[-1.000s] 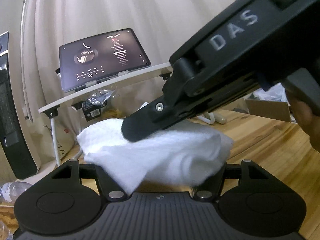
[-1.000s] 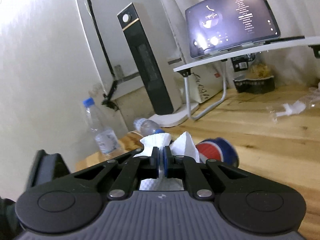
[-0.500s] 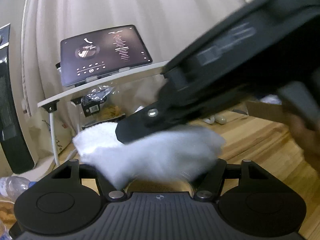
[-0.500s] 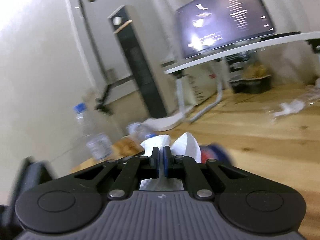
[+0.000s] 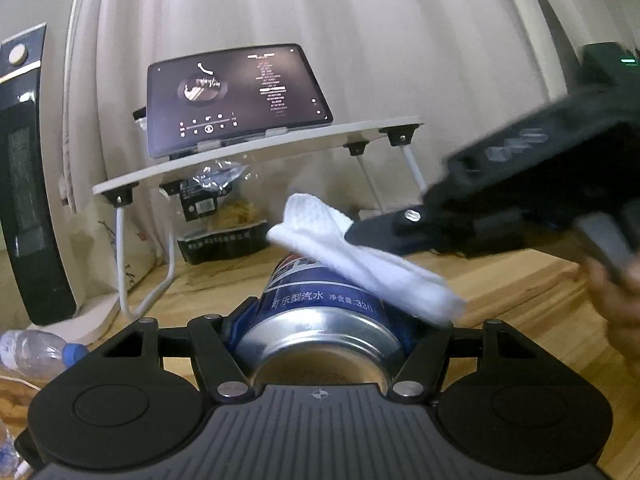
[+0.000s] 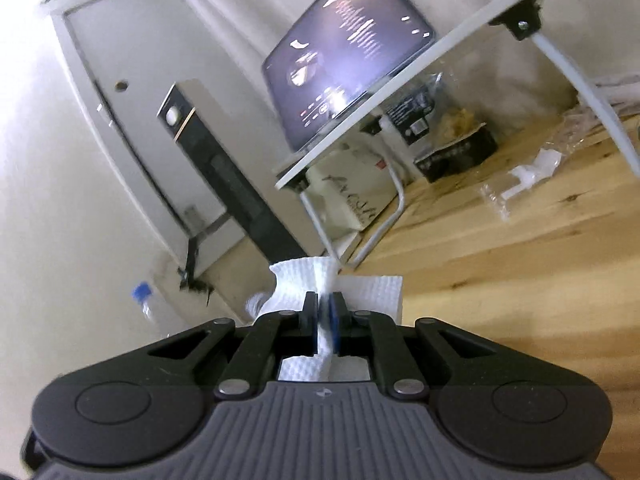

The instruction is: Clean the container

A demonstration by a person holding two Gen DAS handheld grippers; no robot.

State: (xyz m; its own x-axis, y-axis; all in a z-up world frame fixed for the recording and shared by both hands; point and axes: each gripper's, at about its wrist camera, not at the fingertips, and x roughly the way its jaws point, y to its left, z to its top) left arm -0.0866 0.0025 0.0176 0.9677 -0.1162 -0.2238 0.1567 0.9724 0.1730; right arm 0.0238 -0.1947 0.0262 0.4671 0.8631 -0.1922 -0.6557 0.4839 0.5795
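Blue soda can (image 5: 320, 308) clamped sideways in left gripper (image 5: 320, 340); right gripper (image 6: 325, 316) pinching paper towel (image 6: 304, 284). Thin, light, slick, dentable: best gripped around mid-body, gently.

Ahead of me pale curtains (image 5: 360, 60) hang behind a low white folding table (image 5: 256, 152) holding a lit tablet (image 5: 236, 96). A black tower heater (image 5: 24, 176) stands left, by a grey door (image 6: 132, 92). The floor (image 6: 500, 280) is light wood.

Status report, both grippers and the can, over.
Left gripper shut on blue soda can. Right gripper shut on white paper towel. Nothing blocking.
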